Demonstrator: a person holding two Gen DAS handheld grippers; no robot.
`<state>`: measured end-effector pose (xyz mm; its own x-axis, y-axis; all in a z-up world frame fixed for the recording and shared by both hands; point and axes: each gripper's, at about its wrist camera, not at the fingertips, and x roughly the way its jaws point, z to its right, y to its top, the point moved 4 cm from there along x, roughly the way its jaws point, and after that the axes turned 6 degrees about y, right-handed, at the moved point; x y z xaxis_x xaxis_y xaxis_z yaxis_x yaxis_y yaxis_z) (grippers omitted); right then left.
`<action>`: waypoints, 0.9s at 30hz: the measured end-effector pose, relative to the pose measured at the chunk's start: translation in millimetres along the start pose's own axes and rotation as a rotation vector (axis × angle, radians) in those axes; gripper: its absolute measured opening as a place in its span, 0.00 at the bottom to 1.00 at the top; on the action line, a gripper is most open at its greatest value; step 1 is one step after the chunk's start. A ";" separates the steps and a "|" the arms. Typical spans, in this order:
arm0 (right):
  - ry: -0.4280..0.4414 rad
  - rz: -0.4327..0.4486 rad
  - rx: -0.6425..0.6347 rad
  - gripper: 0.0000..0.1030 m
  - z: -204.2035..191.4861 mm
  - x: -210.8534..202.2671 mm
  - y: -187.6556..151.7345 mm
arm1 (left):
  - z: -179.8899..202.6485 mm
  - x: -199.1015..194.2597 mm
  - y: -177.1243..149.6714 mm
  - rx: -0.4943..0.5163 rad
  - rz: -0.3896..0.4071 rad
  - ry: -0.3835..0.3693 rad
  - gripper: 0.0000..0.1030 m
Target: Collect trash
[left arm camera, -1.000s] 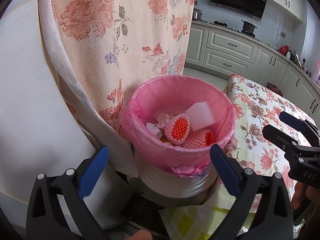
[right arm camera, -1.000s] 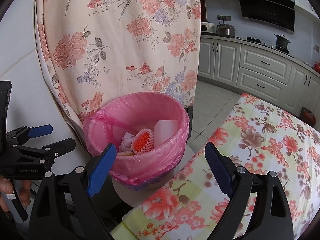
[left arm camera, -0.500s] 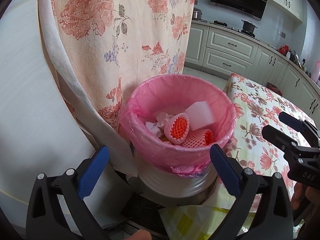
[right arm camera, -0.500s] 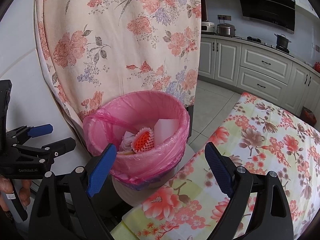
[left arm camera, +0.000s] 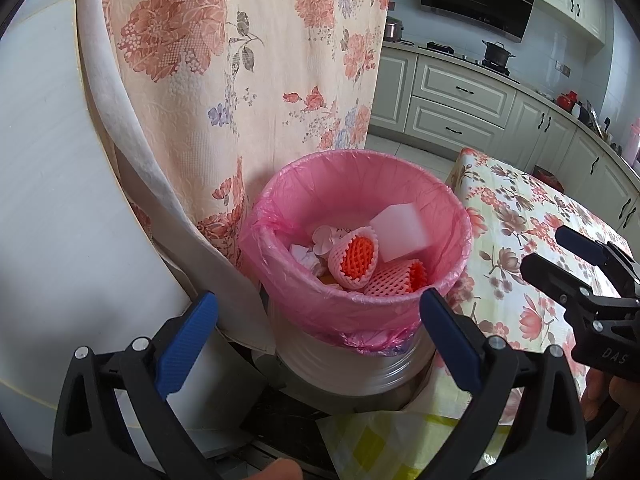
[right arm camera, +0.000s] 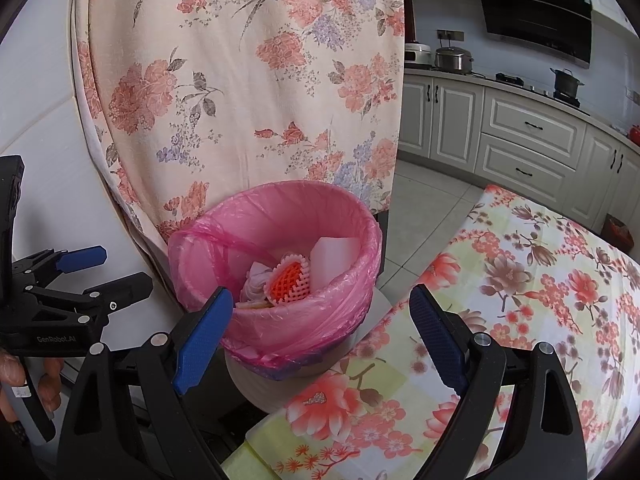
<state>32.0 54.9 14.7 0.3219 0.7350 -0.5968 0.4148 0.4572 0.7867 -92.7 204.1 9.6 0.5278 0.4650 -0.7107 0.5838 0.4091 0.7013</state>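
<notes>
A white bin lined with a pink bag (left arm camera: pixel 352 304) (right arm camera: pixel 280 320) stands beside the table. Inside lie orange-and-white foam fruit nets (left arm camera: pixel 354 256) (right arm camera: pixel 288 282), a white foam block (left arm camera: pixel 400 232) (right arm camera: pixel 334 254) and crumpled paper (left arm camera: pixel 304 258). My left gripper (left arm camera: pixel 318 332) hovers open just in front of the bin, nothing between its blue pads. My right gripper (right arm camera: pixel 320 330) is likewise open and empty, near the bin's rim over the table corner. Each gripper shows in the other's view: the right gripper (left arm camera: pixel 560 256) at the right, the left gripper (right arm camera: pixel 108 268) at the left.
A floral cloth (left arm camera: pixel 240 80) hangs over a white panel right behind the bin. The table with a flowered cover (right arm camera: pixel 520 300) lies to the right. Kitchen cabinets (right arm camera: pixel 520 132) and a stove with pots line the far wall. A hand (right arm camera: pixel 24 384) grips the left tool.
</notes>
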 end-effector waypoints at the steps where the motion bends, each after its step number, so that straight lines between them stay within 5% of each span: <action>1: 0.000 0.000 -0.001 0.82 -0.4 0.4 -0.2 | -0.1 -0.8 0.0 0.000 0.000 -0.001 0.95; 27: 0.002 -0.001 0.000 0.82 -0.1 0.0 -1.3 | 1.4 -1.7 -1.7 0.001 0.003 -0.006 0.95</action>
<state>31.4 54.4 13.7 0.3199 0.7357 -0.5970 0.4153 0.4574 0.7863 -93.7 201.5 9.6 0.5335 0.4617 -0.7087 0.5828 0.4065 0.7036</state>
